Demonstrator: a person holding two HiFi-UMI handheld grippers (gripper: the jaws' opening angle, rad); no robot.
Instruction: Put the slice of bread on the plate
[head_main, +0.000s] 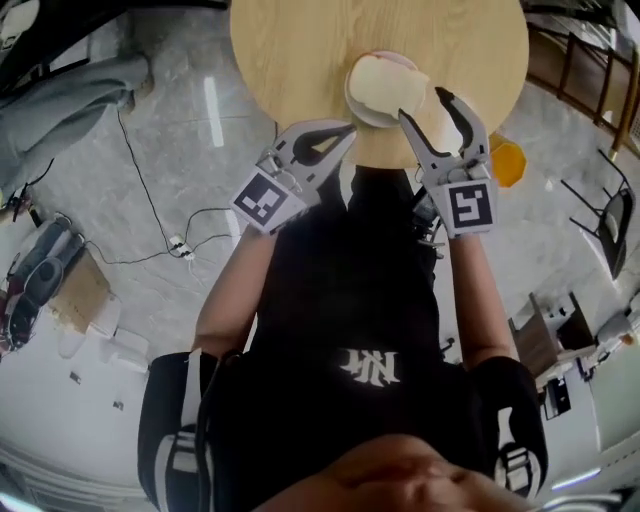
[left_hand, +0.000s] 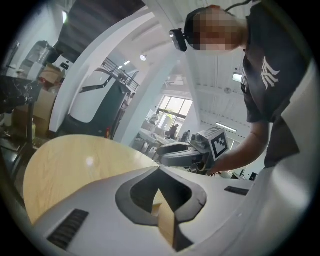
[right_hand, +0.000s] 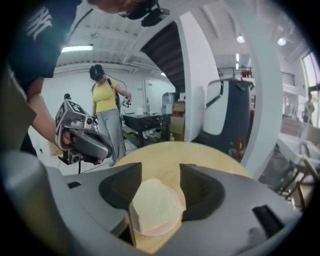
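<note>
A pale slice of bread (head_main: 385, 85) lies on a small round plate (head_main: 353, 103) near the front edge of the round wooden table (head_main: 300, 50). My right gripper (head_main: 425, 105) hovers just right of the plate, open, nothing between its fingers. In the right gripper view the bread (right_hand: 155, 205) and plate (right_hand: 156, 232) show below and between the open jaws of the right gripper (right_hand: 160, 170), apart from them. My left gripper (head_main: 343, 130) is shut and empty at the table's edge, left of the plate. In the left gripper view its tips (left_hand: 159, 169) meet over bare wood.
An orange object (head_main: 507, 162) lies on the floor right of the table, and cables (head_main: 150, 200) run across the floor to the left. Chairs and furniture (head_main: 600, 220) stand at the right. A person in a yellow top (right_hand: 105, 100) stands far behind the table.
</note>
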